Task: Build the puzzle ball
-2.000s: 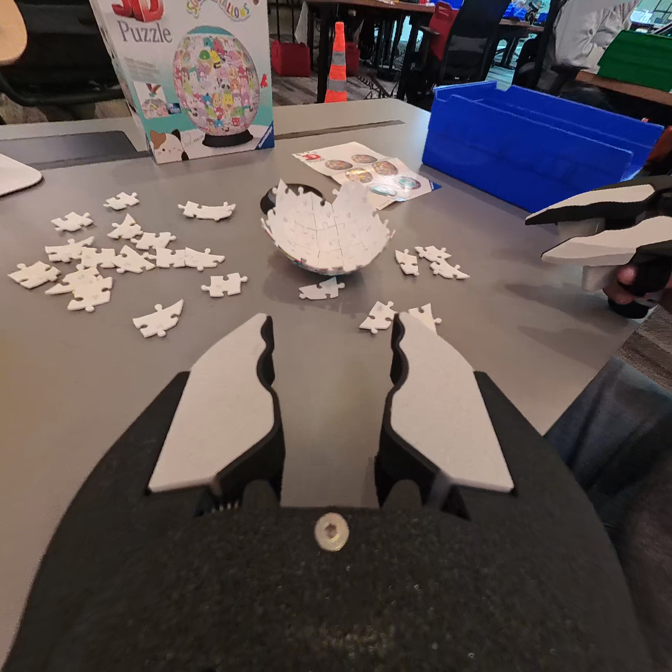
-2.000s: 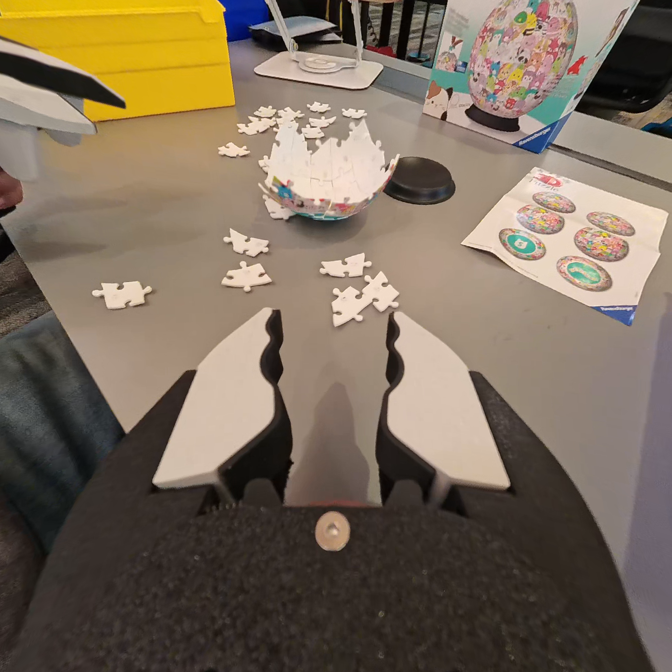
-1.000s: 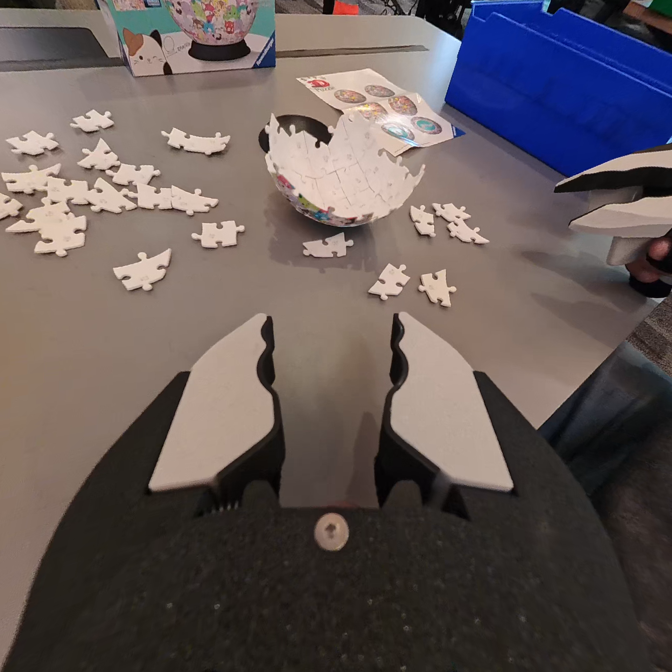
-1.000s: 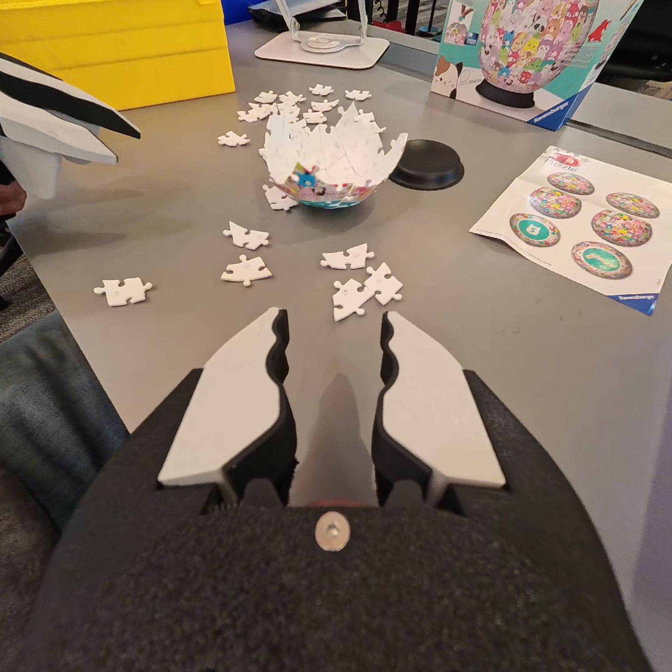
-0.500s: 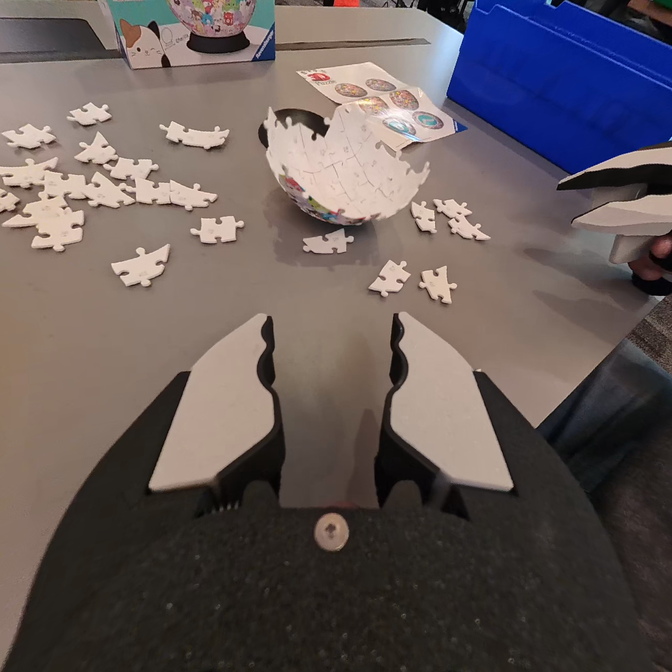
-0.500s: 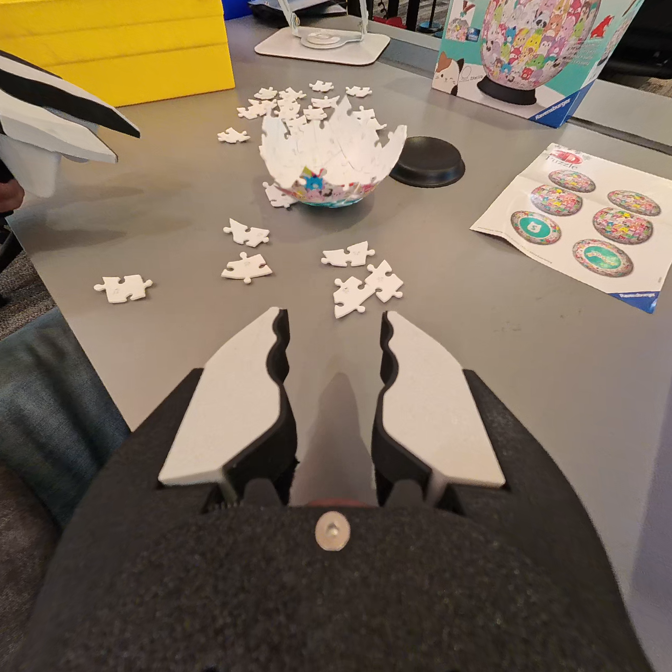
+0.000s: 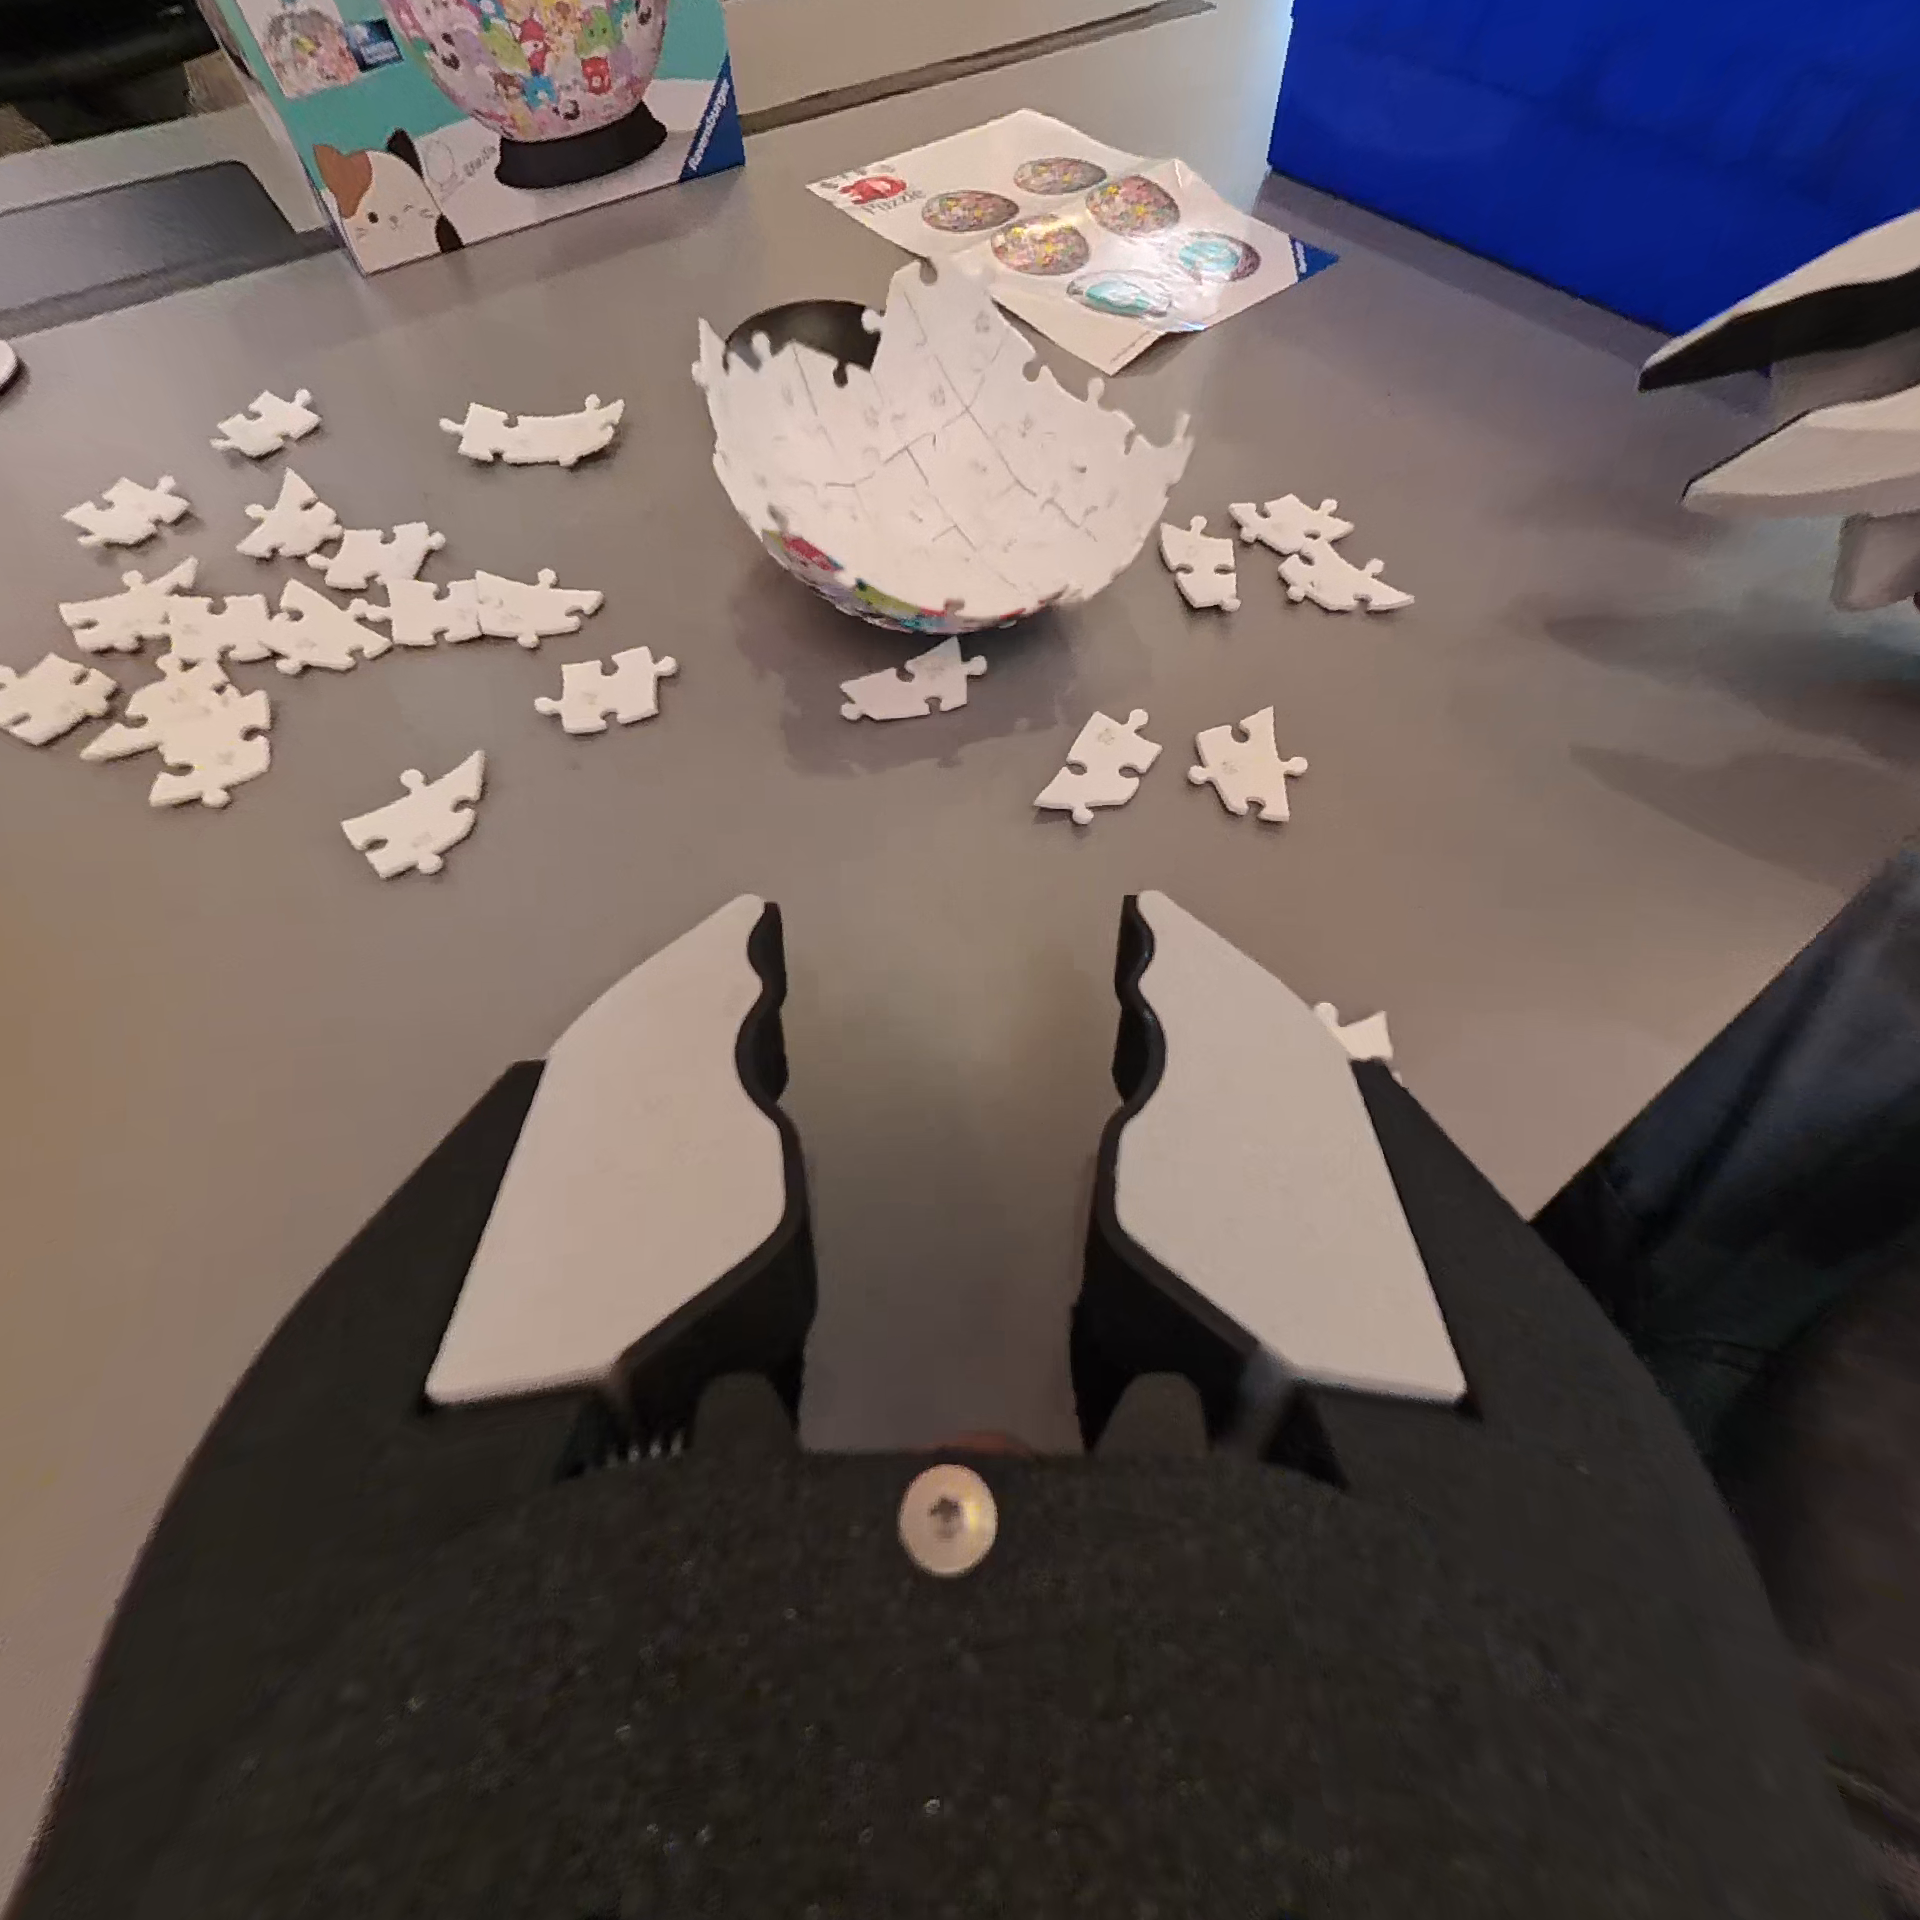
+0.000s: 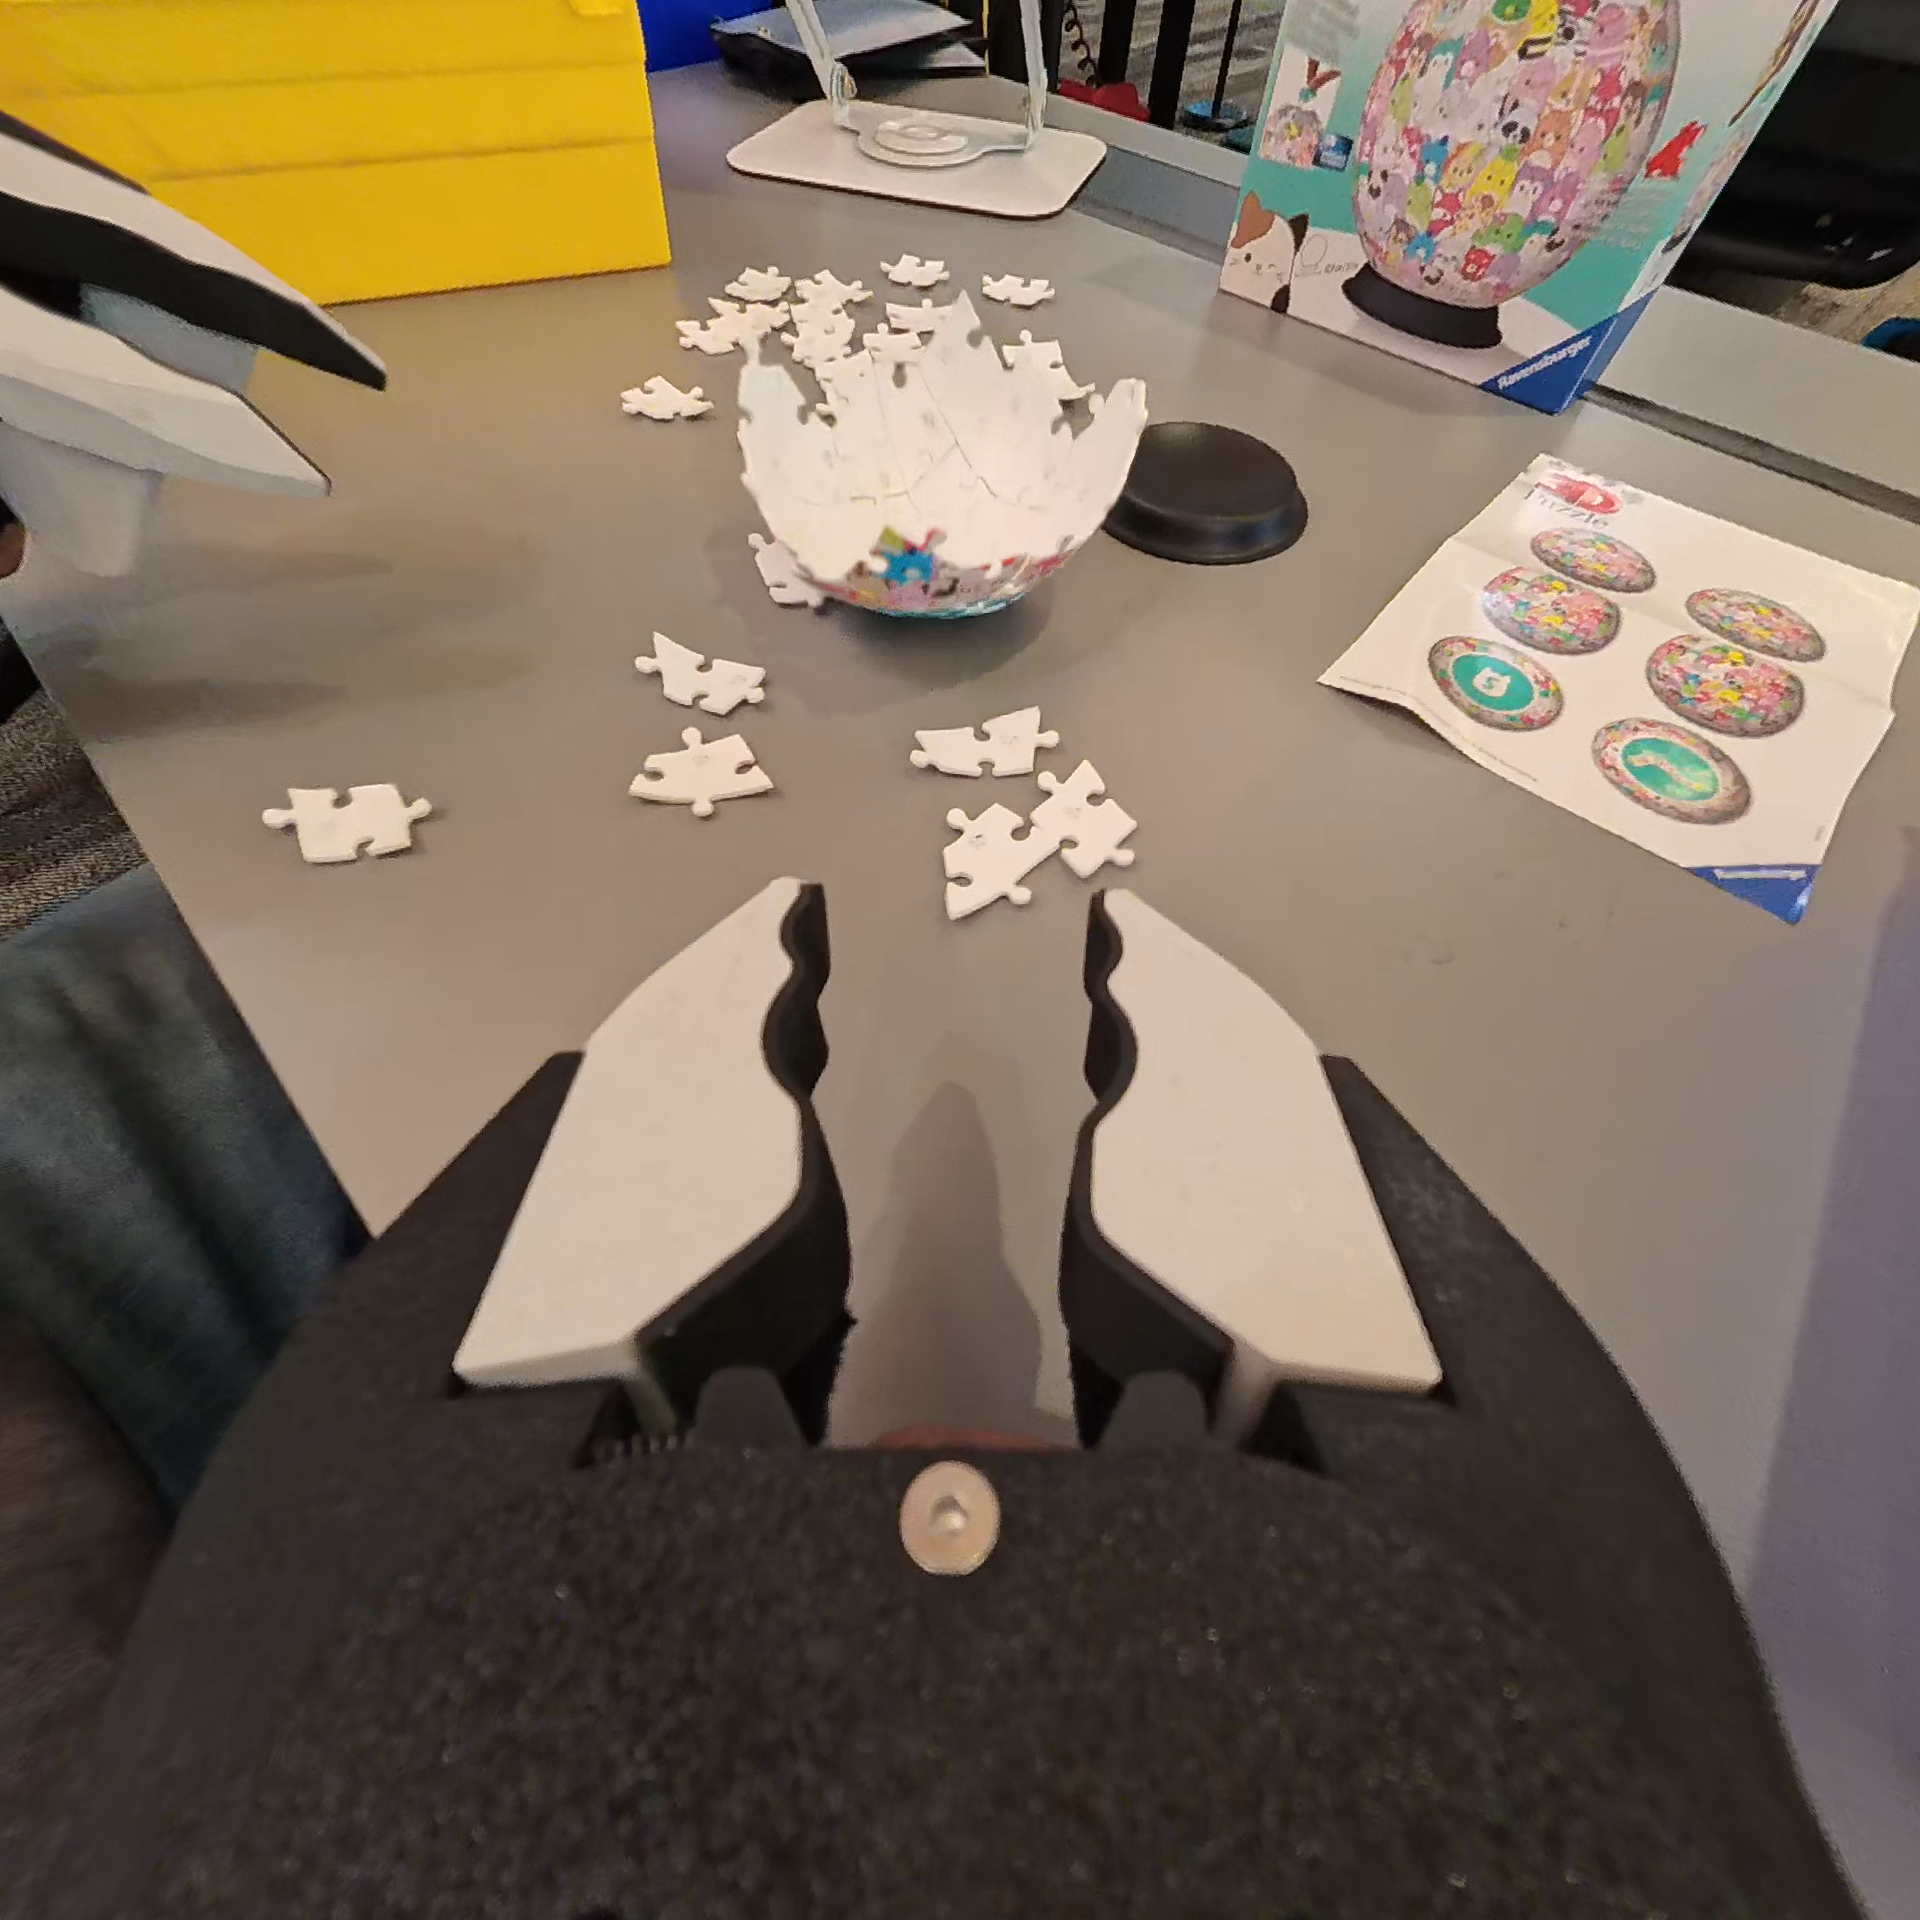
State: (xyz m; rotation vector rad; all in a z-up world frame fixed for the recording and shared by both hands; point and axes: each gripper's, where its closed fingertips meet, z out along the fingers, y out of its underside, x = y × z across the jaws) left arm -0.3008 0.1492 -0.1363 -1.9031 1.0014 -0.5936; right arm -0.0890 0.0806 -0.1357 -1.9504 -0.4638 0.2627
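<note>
Left wrist view: left gripper (image 7: 951,914) held with its jaws apart and empty above the grey table (image 7: 935,883), the half-built puzzle ball (image 7: 940,488) resting rim-up ahead among loose white pieces (image 7: 608,691). Right gripper (image 8: 956,904) likewise spread and empty, near a joined pair of pieces (image 8: 1034,831). Risk, as I judge it: the shell sits free on its curved base, so a nudge could roll it or pop seams.

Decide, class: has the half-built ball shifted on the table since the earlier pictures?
Cannot tell. The ball rests beside the black stand as before; its growing size in both views suits the cameras nearing it, not the ball sliding.
</note>
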